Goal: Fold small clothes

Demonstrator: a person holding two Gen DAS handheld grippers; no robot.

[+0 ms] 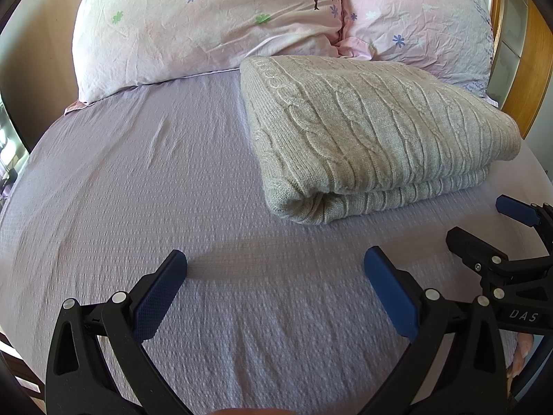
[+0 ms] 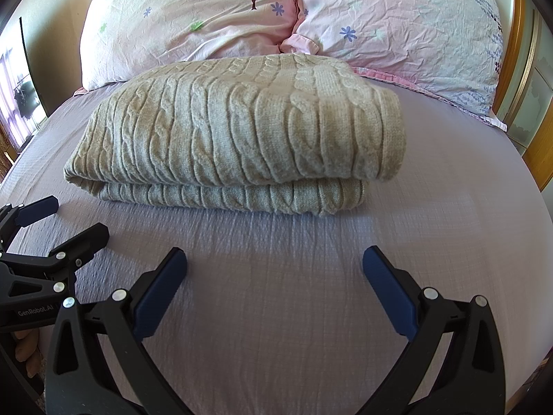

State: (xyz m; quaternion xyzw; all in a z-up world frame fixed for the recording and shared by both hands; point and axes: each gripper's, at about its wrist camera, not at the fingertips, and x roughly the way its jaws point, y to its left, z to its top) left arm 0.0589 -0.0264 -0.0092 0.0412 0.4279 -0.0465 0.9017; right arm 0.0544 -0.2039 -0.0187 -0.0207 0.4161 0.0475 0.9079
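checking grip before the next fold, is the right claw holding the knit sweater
No, the right claw is open and empty above the lilac sheet, short of the folded knit sweater.

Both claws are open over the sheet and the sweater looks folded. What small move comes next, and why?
Probably nothing more than easing both claws back. The sweater lies in a neat doubled stack on the bed sheet, in front of the pillows. The left claw and right claw are open, empty and short of the sweater, so a fresh grip would likely only disturb the fold.
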